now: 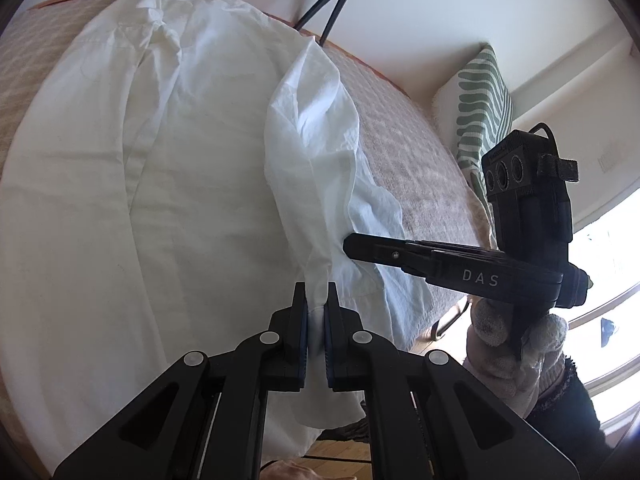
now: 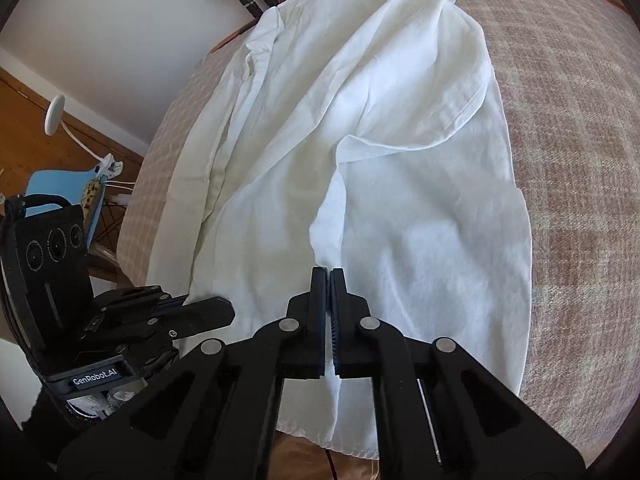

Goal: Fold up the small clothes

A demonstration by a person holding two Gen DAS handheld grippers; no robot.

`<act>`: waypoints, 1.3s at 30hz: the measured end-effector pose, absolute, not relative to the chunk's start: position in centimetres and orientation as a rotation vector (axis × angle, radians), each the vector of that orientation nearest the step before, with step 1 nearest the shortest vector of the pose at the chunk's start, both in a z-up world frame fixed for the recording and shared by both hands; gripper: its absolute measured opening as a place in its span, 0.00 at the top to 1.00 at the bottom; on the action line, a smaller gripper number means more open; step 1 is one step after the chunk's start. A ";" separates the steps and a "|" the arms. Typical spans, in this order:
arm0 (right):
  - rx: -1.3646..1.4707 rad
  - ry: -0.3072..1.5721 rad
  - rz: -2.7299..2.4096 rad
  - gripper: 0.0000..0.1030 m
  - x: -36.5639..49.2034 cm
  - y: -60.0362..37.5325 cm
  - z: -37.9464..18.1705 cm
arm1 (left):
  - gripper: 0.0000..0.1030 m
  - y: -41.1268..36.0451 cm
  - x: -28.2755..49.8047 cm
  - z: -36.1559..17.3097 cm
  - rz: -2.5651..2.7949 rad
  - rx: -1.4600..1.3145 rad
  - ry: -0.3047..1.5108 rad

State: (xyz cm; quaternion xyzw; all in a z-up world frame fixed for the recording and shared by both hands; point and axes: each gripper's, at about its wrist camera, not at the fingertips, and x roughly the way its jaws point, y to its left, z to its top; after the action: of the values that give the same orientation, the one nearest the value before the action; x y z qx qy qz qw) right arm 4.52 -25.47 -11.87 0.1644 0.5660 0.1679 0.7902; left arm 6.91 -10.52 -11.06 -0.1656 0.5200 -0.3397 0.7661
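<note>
Now both grippers, left (image 1: 316,300) & right (image 2: 329,280), sit clamped on the white shirt's (image 1: 192,152) near hem at the bed's (image 2: 580,160) near edge, shirt's long axis running away twd the far edge.

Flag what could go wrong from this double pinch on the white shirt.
1. Left tongs hold only a thin ridge of the white shirt; it may slip once lifted.
2. Right tongs grip close beside them, so pulling could bunch the cloth.
3. The hem overhangs the table edge and may slide off.
</note>
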 end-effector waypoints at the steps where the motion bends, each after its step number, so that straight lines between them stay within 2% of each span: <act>1: 0.356 1.207 0.357 0.97 4.3 -26.0 -11.1 | 0.95 -10.4 6.9 -10.9 -0.745 -0.379 1.128; 8: 0.266 1.123 0.297 0.97 0.5 -30.0 -4.4 | 0.96 -12.1 6.2 -9.6 -0.835 -0.390 1.116; 17: 0.203 1.262 0.100 0.97 1.6 -32.5 -10.4 | 0.96 -13.8 5.9 -11.8 -0.771 -0.230 1.160; 18: 0.215 1.257 0.099 0.95 1.7 -32.9 -10.3 | 0.93 -13.5 6.0 -11.8 -0.757 -0.211 1.170; 20: 0.246 1.214 0.117 0.81 2.0 -33.9 -9.8 | 0.88 -12.9 5.9 -11.5 -0.735 -0.198 1.158; 21: 0.259 1.186 0.113 0.58 2.1 -34.5 -9.4 | 0.88 -12.6 5.7 -11.2 -0.719 -0.196 1.141; 22: 0.273 1.157 0.114 0.40 2.1 -35.0 -9.1 | 0.88 -12.3 5.5 -10.9 -0.707 -0.192 1.123; 26: 0.305 1.178 0.142 0.40 2.1 -35.6 -10.1 | 0.88 -12.6 3.7 -9.4 -0.696 -0.160 1.023; 30: 0.343 1.237 0.159 0.55 1.5 -35.3 -11.8 | 0.88 -15.2 2.2 -7.8 -0.727 -0.073 0.932; 32: 0.360 1.223 0.134 0.56 0.9 -35.9 -11.6 | 0.88 -16.4 2.0 -6.9 -0.739 -0.060 0.901; 35: 0.447 1.147 0.126 0.56 -0.1 -37.4 -10.0 | 0.88 -17.8 2.9 -6.1 -0.764 -0.061 0.874; 39: 0.562 0.979 0.265 0.56 -0.6 -37.5 -6.8 | 0.88 -18.9 5.1 -7.7 -0.775 -0.092 0.951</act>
State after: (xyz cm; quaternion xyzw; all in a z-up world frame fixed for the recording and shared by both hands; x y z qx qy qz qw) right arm -0.57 -37.45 -6.79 0.2656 0.4627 0.1254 0.8365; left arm 5.11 -18.93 -7.69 -0.0433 0.4461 -0.3636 0.8167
